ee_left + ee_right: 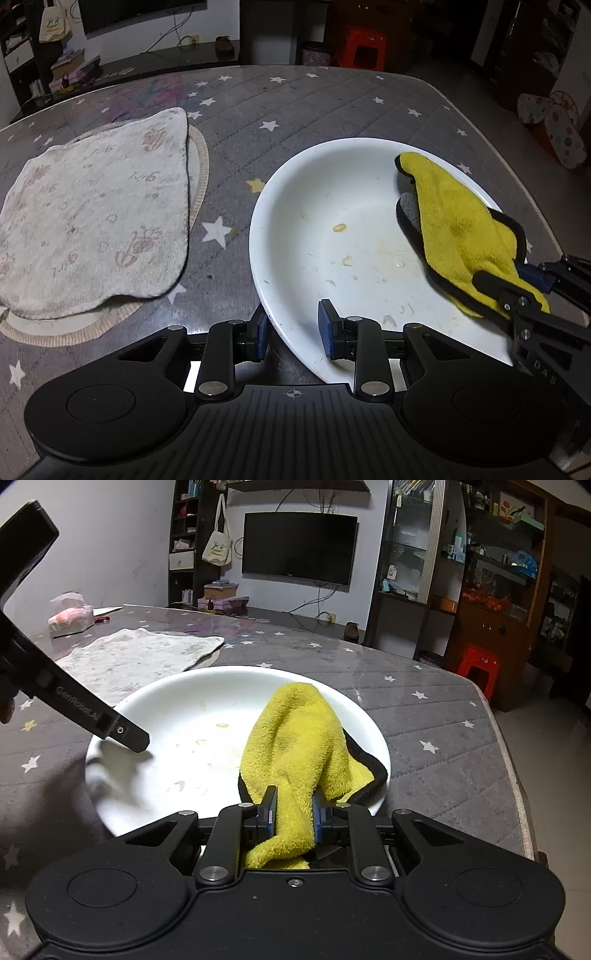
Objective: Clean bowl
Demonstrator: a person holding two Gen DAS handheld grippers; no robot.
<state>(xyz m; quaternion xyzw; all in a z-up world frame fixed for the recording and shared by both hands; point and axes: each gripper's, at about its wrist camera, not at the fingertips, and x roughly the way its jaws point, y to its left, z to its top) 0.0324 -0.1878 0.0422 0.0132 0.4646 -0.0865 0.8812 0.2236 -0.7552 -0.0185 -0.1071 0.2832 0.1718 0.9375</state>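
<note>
My right gripper (293,814) is clamped on the yellow cloth (299,734), which runs lengthwise straight ahead of its fingers and lies on the right half of the white bowl (177,709), so the dried yellowish smears (221,725) lie ahead and to the left of it. My left gripper (293,328) stands partly open, holding nothing, its fingers straddling the bowl's near rim on the bench (332,107). The right is the one placed to wipe leftward, I judge.

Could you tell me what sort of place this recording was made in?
Most likely a living room at home: a wall-mounted television, a cluttered display cabinet, and a table with a star-patterned cover.
</note>
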